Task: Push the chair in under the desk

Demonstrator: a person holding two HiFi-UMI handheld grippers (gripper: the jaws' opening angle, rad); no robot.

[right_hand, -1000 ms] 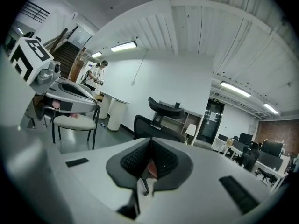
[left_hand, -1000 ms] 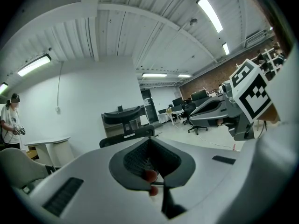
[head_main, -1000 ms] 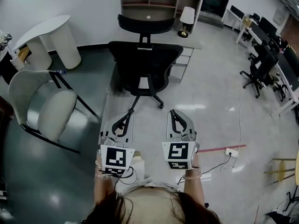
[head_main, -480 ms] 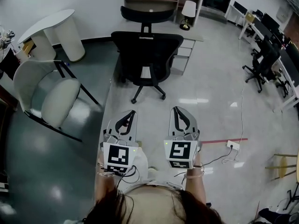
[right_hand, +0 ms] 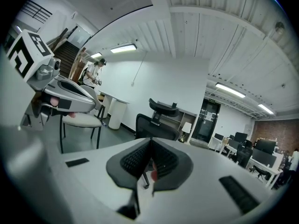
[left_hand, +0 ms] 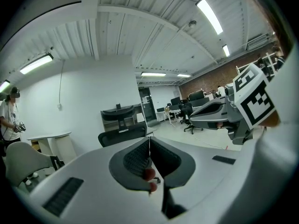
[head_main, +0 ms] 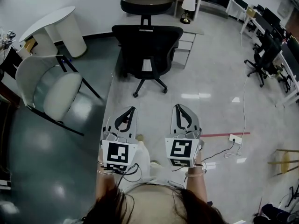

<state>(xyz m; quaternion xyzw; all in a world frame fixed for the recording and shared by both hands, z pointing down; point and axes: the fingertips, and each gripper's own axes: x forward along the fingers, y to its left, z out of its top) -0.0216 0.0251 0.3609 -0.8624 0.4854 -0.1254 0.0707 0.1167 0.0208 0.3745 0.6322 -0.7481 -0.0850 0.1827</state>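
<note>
The black office chair (head_main: 147, 45) with its headrest (head_main: 145, 6) stands on the floor facing the desk (head_main: 186, 42), its back towards me. My left gripper (head_main: 127, 110) and right gripper (head_main: 181, 108) are side by side short of the chair's base, both shut with nothing in them and touching nothing. In the left gripper view the shut left gripper (left_hand: 149, 143) points at the chair back (left_hand: 122, 135). In the right gripper view the right gripper (right_hand: 150, 143) is also shut, with the chair (right_hand: 156, 125) ahead of it.
A white shell chair (head_main: 51, 90) stands to the left and a white rounded table (head_main: 53, 29) behind it. A lamp (head_main: 188, 4) sits on the desk. A power strip (head_main: 233, 138) and red tape lie on the floor at right. More office chairs (head_main: 261, 59) stand far right.
Both grippers have drawn back a little from the chair together, and the floor gap to its base looks wider. The chair has not moved against the desk. Jaws stay shut.
</note>
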